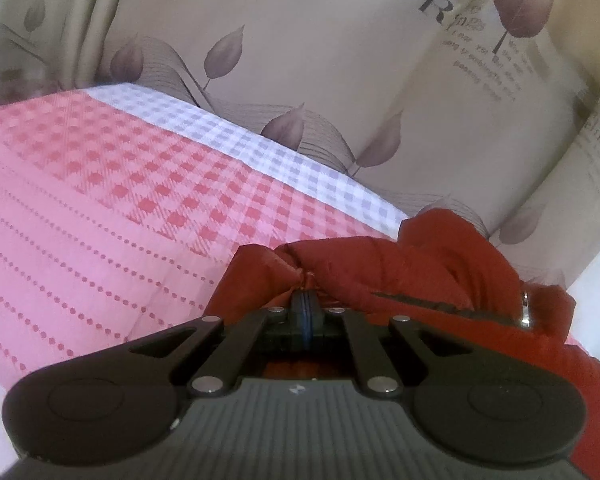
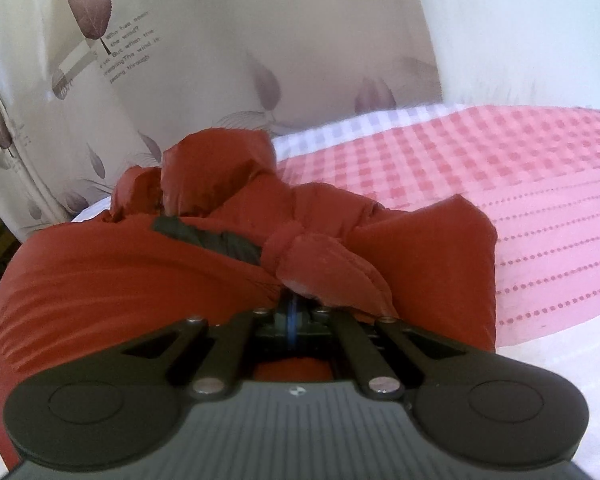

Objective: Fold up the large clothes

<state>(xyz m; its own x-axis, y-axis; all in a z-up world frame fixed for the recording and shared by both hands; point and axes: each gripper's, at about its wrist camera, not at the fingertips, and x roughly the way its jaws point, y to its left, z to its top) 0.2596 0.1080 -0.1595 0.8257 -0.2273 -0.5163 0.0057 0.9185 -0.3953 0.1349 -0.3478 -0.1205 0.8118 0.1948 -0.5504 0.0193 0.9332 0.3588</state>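
Left hand-held gripper (image 1: 305, 298) pinching red jacket (image 1: 380, 268) fabric, right hand-held gripper (image 2: 294, 300) likewise clamped on it

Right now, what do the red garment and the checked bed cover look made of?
Red garment: looks like thin synthetic shell, slight sheen, puffy stitched sections, probably padded. Checked bed cover: looks like woven cotton-type cloth, matte, pink gingham and dotted lines. Neither is certain.

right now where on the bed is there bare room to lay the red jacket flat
The pink checked bedspread lies bare from the left gripper out to its white checked edge; in the right view it is bare beyond the red jacket. Crowded: the curtain side, where the jacket bunches around the right gripper.
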